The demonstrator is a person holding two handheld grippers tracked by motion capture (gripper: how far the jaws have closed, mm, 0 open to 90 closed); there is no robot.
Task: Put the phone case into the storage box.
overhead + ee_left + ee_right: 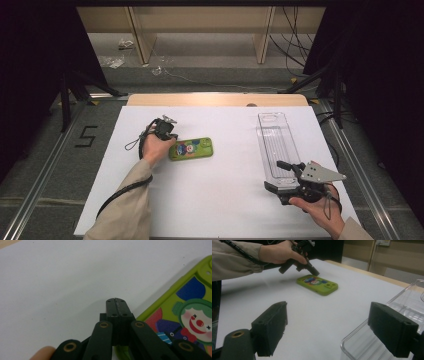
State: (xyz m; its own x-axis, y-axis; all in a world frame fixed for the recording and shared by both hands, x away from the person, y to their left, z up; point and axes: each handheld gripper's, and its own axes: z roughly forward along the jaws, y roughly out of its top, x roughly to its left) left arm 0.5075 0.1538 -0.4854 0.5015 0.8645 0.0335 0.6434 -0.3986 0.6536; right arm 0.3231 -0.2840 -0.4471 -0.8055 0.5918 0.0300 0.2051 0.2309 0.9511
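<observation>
A green phone case [192,148] with a clown picture lies flat on the white table sheet [220,190], left of centre. My left gripper [171,139] is shut with nothing in it. In the left gripper view its tips [116,301] hover over the sheet just beside the edge of the case [190,315]. From the right gripper view the left gripper [315,272] points down at the far end of the case [318,284]. A long clear plastic tray [276,145] lies at the right. My right gripper [278,176] stands open at its near end. One corner of the tray [412,305] lies between the right gripper [332,327] jaws, untouched.
The table's wooden far edge [215,99] shows beyond the sheet. Tripod legs [65,100] stand on the floor at both sides, and cables [295,40] lie at the back. A "5" [86,136] is marked on the floor at the left.
</observation>
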